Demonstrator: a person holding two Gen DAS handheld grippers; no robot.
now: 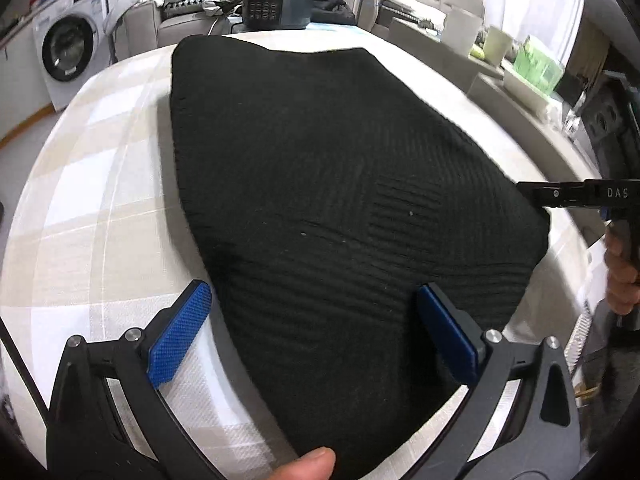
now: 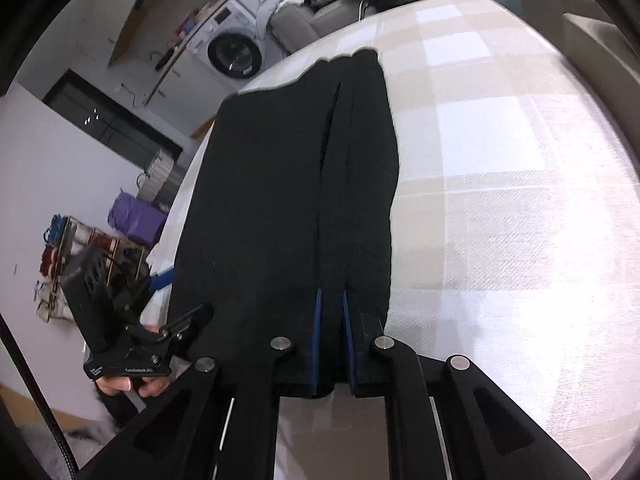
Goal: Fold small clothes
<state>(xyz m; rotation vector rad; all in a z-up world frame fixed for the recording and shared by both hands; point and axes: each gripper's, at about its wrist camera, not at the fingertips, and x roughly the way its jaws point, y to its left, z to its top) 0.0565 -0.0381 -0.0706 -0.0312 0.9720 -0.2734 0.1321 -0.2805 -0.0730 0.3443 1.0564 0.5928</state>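
Tongs in the left hand [image 1: 314, 340] stand wide apart, with nothing pressed between the two blue pads [image 1: 180, 336]; one pad is over the bare checked cloth and the other is over the near part of the black knitted garment [image 1: 320, 200]. A fingertip [image 1: 304, 466] of the person shows at the bottom edge of this view. Tongs in the right hand [image 2: 332, 344] are almost together and they clamp a fold of the same black garment [image 2: 280, 200] at its near edge; a thin layer of the dark fabric sits between the blue pads. From the right wrist view the garment runs away from the tongs as a long dark shape with some lengthwise folds, lying on the table cover [image 2: 500, 200], which has beige and white squares. In the left wrist view the garment is spread flat and covers most of the middle of the table cover [image 1: 100, 200], and the right tongs reach in to its right edge. At the far end of the table stands a dark device with buttons and a small red display [image 1: 276, 6]. Behind it there is a pile of clothes on a sofa [image 1: 192, 0], and to the left a white washing machine [image 1: 70, 46]. On the right side a pale cup [image 1: 498, 44] and a green box [image 1: 538, 62] stand on a counter.
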